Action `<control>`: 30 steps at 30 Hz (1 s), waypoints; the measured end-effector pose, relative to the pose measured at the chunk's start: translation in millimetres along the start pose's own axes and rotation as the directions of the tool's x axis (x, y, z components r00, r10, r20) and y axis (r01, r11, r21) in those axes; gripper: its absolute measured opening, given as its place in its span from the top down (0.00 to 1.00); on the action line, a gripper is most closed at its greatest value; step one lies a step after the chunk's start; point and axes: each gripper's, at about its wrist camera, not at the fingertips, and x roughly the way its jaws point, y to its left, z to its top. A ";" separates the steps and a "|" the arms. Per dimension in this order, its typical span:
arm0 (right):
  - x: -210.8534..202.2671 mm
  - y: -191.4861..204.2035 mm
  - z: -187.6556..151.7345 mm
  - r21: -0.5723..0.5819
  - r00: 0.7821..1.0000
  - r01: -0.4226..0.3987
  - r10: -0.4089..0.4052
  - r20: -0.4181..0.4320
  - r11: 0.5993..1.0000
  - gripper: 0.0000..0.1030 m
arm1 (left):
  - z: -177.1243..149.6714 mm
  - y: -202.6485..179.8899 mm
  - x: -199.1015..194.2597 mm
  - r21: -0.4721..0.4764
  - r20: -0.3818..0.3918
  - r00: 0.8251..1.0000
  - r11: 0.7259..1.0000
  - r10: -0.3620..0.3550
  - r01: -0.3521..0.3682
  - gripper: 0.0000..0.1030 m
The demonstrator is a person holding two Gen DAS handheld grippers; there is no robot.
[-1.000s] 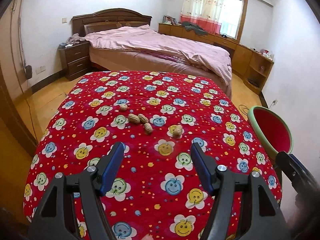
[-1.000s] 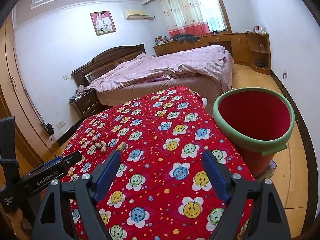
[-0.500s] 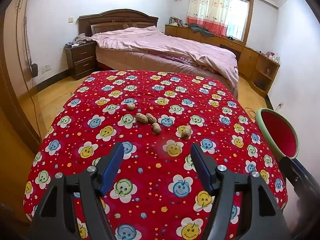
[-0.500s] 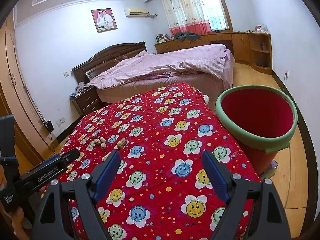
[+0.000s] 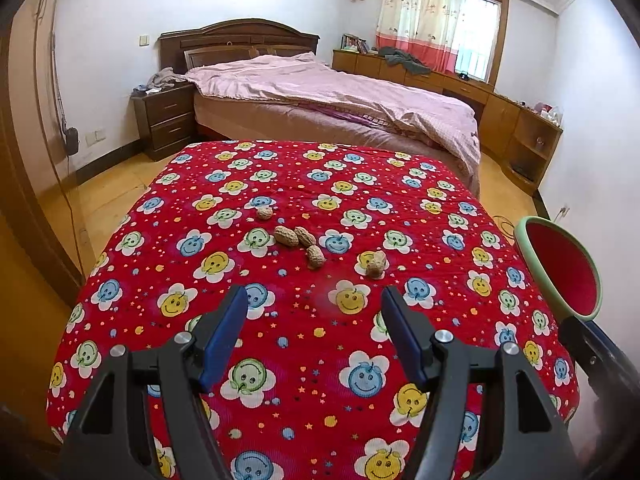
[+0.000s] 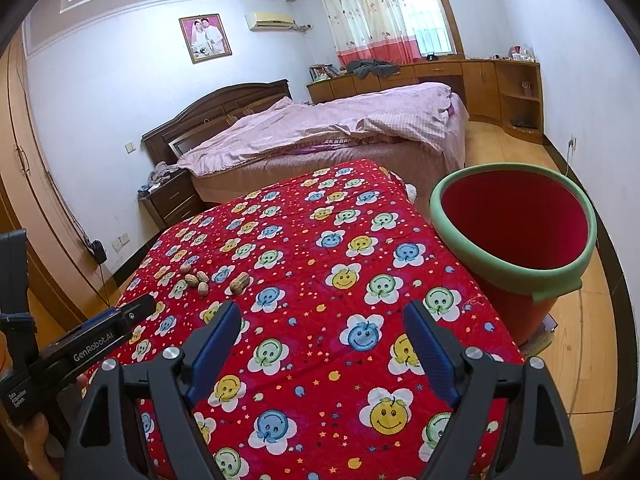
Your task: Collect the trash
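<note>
Since a second ago we have drawn our left gripper [image 5: 314, 312] back, jaws spread and empty, widening the gap to the peanuts [image 5: 308, 242] mid-table [image 5: 120, 360]. Right gripper [image 6: 320, 332] hovers, also spread and empty. Bin [image 6: 512, 276] beside the table, contents unseen.

"GenRobot.AI" runs along the left gripper [image 6: 132, 312] body (smaller print below it is unreadable).
</note>
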 end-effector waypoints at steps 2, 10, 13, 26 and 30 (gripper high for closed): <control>-0.1 0.0 0.0 0.000 1.000 0.000 0.000 0.000 1.000 0.17 | 0.0 -0.1 0.2 0.000 0.000 1.000 1.000 0.000 0.000 0.33; -0.2 0.0 0.2 0.000 1.000 -0.001 0.001 0.000 1.000 0.17 | 0.0 0.5 0.5 0.000 0.001 1.000 1.000 0.002 -0.002 0.33; -0.3 0.1 0.2 0.000 1.000 0.000 0.000 0.000 1.000 0.17 | 0.2 2.6 1.4 -0.001 0.002 1.000 1.000 0.003 -0.003 0.33; -0.1 0.0 0.5 -0.001 1.000 0.000 0.000 0.000 1.000 0.17 | 0.5 1.9 0.5 0.001 0.003 1.000 1.000 0.002 -0.002 0.33; -0.2 0.0 0.6 -0.001 1.000 -0.001 0.001 0.001 1.000 0.17 | 1.0 2.6 0.9 0.001 0.004 1.000 1.000 0.004 -0.004 0.33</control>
